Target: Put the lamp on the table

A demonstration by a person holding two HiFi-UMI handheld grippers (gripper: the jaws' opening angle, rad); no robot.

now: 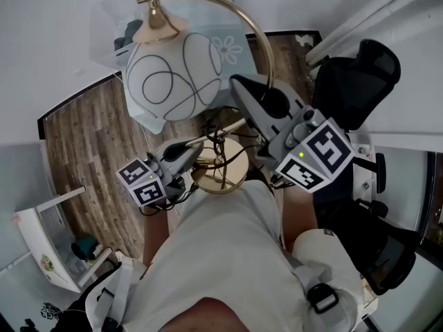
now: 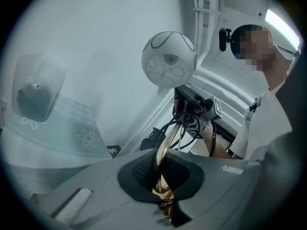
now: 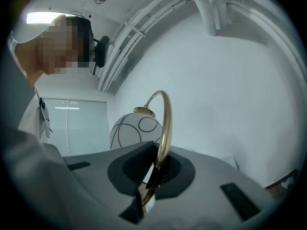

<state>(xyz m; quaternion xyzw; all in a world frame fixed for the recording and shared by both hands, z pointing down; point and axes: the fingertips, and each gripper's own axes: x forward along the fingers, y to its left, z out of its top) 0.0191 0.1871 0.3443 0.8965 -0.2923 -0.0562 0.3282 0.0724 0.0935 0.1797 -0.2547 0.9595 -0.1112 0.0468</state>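
The person is holding the lamp (image 1: 181,75) in the air in front of the body, its white globe shade hanging over the wooden floor (image 1: 83,137). The left gripper (image 2: 160,169) is pinching the brass stem (image 1: 257,30) low down, just above the round base (image 1: 232,173). The right gripper (image 3: 156,169) is clamping the same stem higher up its curve, and both pairs of jaws are pressing tight on the metal.

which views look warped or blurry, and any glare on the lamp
Head view: fisheye curves the wood floor; the lamp shade is sharp, evenly lit. Left gripper view: dark round vignette, near jaws soft, the brass stem glints. Right gripper view: same vignette, ceiling light strip blown out.
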